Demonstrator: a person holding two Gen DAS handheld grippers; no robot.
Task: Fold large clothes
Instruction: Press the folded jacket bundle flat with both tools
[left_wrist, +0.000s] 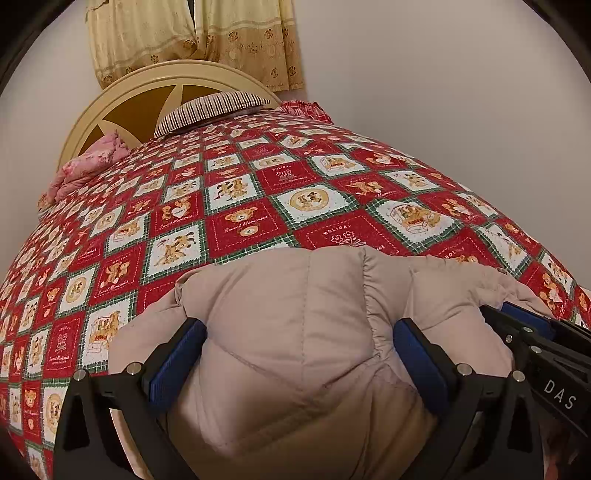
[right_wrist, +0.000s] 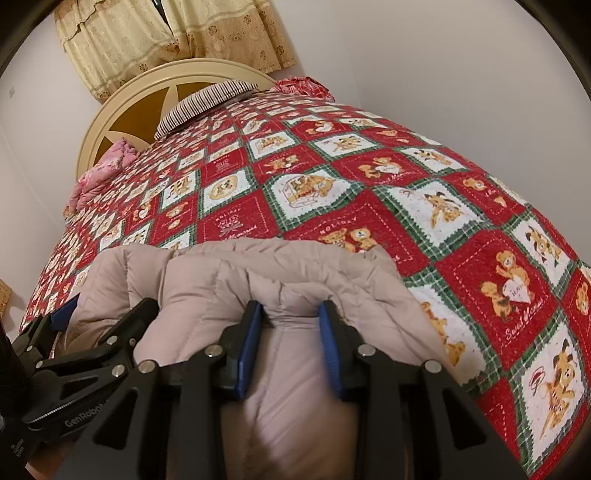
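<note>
1. Left wrist view: beige puffer jacket (left_wrist: 295, 332), quilted and thickly bunched, heaped at the near edge of the bed over a red teddy-bear quilt (left_wrist: 258, 192). Left gripper (left_wrist: 299, 354) spread wide, blue pads (left_wrist: 177, 362) pressed into a fat fold of padding on both sides. Right gripper (left_wrist: 532, 328) just beside it, at the jacket's right end.

2. Right wrist view: same jacket (right_wrist: 258, 273) rumpled, stitched seams puckered. Right gripper (right_wrist: 290, 347) narrowed to a modest gap, clamping a ridge of fabric. Left gripper (right_wrist: 92, 325) close alongside. Striped pillow (right_wrist: 207, 99) and pink bedding (right_wrist: 103, 166) against the cream headboard (right_wrist: 122, 107) at the far edge.
</note>
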